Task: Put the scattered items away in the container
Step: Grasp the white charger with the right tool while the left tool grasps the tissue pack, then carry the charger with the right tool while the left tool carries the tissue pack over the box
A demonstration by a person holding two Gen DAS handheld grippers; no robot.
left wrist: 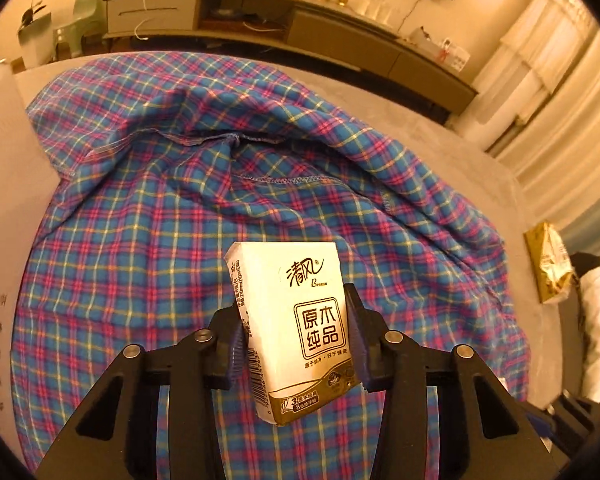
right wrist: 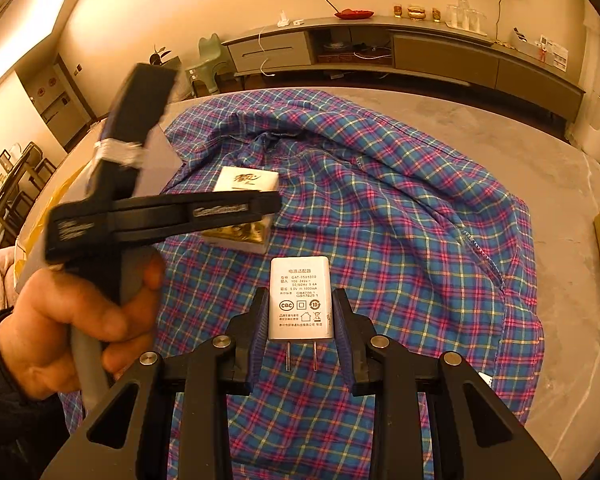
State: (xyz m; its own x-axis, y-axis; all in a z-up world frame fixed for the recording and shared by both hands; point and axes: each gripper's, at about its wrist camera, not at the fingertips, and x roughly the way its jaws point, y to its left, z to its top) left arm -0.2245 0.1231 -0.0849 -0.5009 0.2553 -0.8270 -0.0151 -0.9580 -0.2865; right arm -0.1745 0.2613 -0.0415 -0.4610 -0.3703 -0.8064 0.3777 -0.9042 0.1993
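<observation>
In the left wrist view the left gripper [left wrist: 296, 344] is clenched on a tissue pack [left wrist: 296, 328], held above the plaid shirt [left wrist: 160, 208] spread over the table [left wrist: 520, 208]; it looks light and squashy, best pinched across its flat sides. In the right wrist view the right gripper [right wrist: 300, 328] grips a stiff, smooth-looking charger [right wrist: 301, 300] by its side faces, prongs toward the camera.
</observation>
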